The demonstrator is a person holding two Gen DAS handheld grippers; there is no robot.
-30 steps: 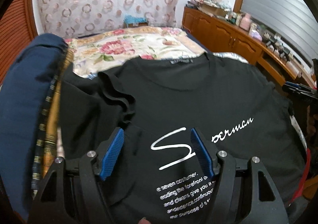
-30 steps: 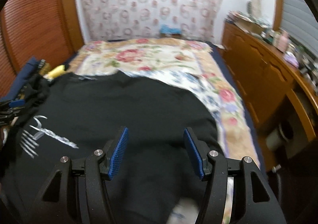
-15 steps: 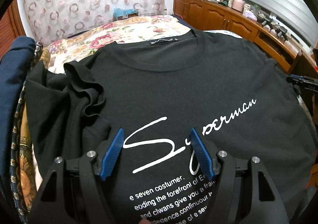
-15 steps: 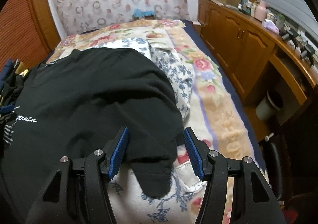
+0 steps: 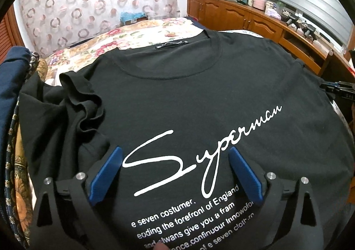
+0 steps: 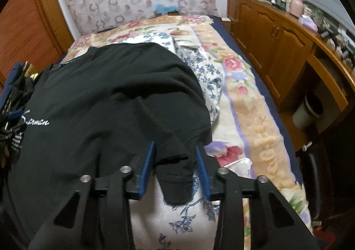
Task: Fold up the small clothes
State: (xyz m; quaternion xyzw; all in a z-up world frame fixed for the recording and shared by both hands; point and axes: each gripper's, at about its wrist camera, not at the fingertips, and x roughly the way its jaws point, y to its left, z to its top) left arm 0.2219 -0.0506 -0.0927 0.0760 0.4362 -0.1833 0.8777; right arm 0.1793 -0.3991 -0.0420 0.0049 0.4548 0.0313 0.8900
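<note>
My left gripper (image 5: 175, 169) hovers with jaws spread wide over the black T-shirt (image 5: 199, 94), nothing between them; the white script print (image 5: 177, 161) lies straight below and ahead. Collar and label (image 5: 170, 44) sit far ahead; a bunched sleeve (image 5: 82, 103) ahead-left.

My right gripper (image 6: 175, 162) has narrowed its jaws around the other sleeve (image 6: 175, 174), fabric between the blue pads (image 6: 147, 165); whether they pinch it I cannot tell. Floral bedspread (image 6: 250, 117) right of it. A grey bin (image 6: 307, 110) far right; contents not visible.
</note>
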